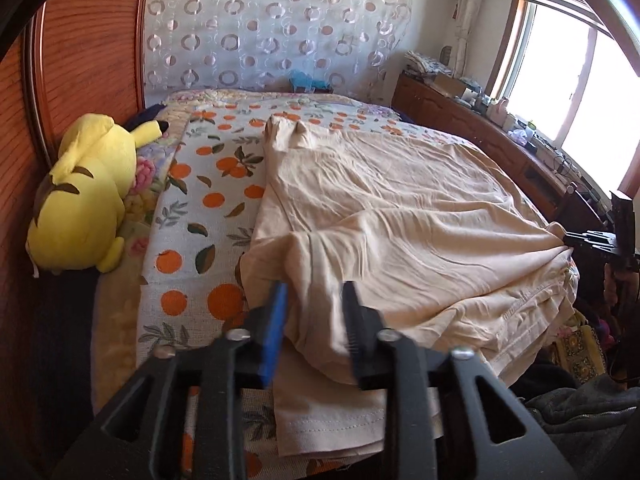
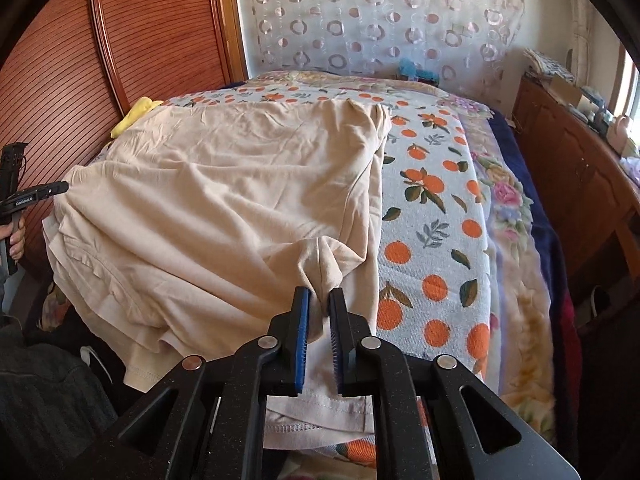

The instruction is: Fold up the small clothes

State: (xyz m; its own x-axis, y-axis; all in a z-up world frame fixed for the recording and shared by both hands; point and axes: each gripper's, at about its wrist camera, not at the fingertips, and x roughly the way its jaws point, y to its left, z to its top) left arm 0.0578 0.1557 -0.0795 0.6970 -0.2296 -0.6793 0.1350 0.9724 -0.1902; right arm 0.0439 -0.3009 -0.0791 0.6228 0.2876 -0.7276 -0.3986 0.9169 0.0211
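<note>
A beige garment (image 1: 400,208) lies spread and wrinkled on the orange-print sheet (image 1: 208,200) of a bed. In the left wrist view my left gripper (image 1: 316,286) stands open over the garment's near corner, with loose cloth between the jaws and no pad pressing on it. My right gripper (image 2: 320,292) is nearly closed, and a bunch of the beige garment (image 2: 220,184) is pinched between its tips. From the left wrist view the right gripper (image 1: 566,240) shows at the right edge, with folds drawn toward it. The left gripper (image 2: 66,188) shows at the cloth's left edge.
A yellow plush toy (image 1: 88,196) lies by the wooden headboard (image 1: 88,60). A cluttered wooden cabinet (image 2: 568,168) runs along the bed's right side under a bright window (image 1: 568,80). A patterned curtain (image 2: 380,20) hangs behind. A hand (image 2: 16,240) holds the left gripper's handle.
</note>
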